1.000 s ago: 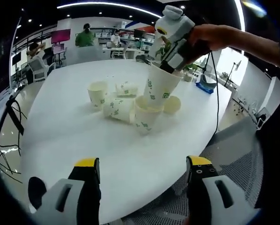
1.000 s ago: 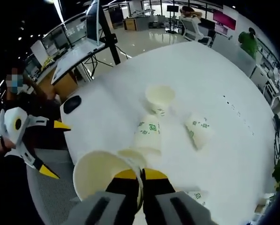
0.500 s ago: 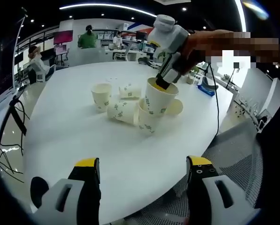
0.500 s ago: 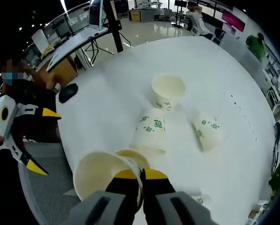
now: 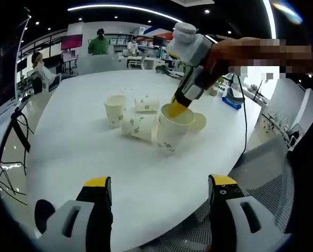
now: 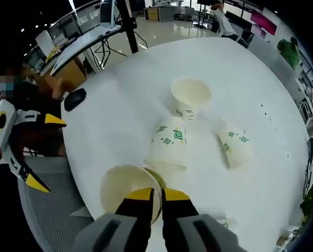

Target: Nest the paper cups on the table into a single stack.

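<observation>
White paper cups with green marks lie in a cluster on the round white table [image 5: 77,152]. My right gripper [image 6: 157,195] is shut on the rim of one cup [image 6: 127,190], which sits nested inside a second cup [image 5: 168,137] near the table edge. The same right gripper [image 5: 190,79] reaches down from above in the left gripper view. One cup [image 5: 115,109] stands upright, and two cups [image 5: 137,126] [image 5: 146,104] lie on their sides beside it. Another cup [image 5: 198,122] rests behind the nested pair. My left gripper [image 5: 160,184] hangs open off the table's near edge, holding nothing.
A black mouse-like object [image 6: 75,98] lies near the table edge. A grey mesh chair [image 6: 46,210] stands below that edge, close to the left gripper [image 6: 20,147]. Desks, chairs and people fill the room behind. The table's far half [image 5: 93,79] is bare.
The right gripper has come down with its cup, pushing it from above the cluster into the cup standing near the edge. The left gripper has stayed put.
</observation>
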### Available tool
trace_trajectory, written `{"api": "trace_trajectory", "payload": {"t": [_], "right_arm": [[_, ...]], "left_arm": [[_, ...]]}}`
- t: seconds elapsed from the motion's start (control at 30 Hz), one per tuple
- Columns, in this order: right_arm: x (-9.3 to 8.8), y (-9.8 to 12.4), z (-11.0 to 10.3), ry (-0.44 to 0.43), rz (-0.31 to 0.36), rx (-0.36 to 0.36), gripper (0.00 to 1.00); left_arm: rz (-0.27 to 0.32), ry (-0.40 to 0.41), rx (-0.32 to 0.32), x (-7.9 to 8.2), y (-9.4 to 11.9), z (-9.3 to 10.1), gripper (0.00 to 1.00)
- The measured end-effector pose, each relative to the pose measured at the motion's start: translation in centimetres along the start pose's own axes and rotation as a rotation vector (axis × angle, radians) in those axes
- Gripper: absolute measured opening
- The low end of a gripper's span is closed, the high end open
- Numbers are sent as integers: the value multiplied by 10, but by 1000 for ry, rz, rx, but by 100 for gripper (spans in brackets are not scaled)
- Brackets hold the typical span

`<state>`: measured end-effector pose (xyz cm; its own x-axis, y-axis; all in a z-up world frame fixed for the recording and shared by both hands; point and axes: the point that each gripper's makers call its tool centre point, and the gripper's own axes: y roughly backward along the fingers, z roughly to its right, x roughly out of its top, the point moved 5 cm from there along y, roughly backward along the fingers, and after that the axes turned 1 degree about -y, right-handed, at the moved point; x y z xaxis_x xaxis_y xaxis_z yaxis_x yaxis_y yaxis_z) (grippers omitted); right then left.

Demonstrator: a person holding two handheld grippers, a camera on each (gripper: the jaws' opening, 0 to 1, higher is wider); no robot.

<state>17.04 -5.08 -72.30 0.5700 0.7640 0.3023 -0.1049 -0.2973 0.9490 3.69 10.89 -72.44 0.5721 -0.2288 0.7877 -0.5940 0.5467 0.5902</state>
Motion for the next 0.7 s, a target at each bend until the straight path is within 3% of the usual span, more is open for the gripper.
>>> {"api": "trace_trajectory", "payload": {"t": [0.17,0.4,0.7], "right_arm": [[0,2,3,13,12,-17,9],[4,13,5,38,84,-41,22],[-7,58,8,-26,220,-92,25]], "left_arm": [[0,-1,-2,1,-1,-2,75],[-3,-2,-6,3,-4,-4,75],[-16,-57,-22,16,-9,-11,75]]}}
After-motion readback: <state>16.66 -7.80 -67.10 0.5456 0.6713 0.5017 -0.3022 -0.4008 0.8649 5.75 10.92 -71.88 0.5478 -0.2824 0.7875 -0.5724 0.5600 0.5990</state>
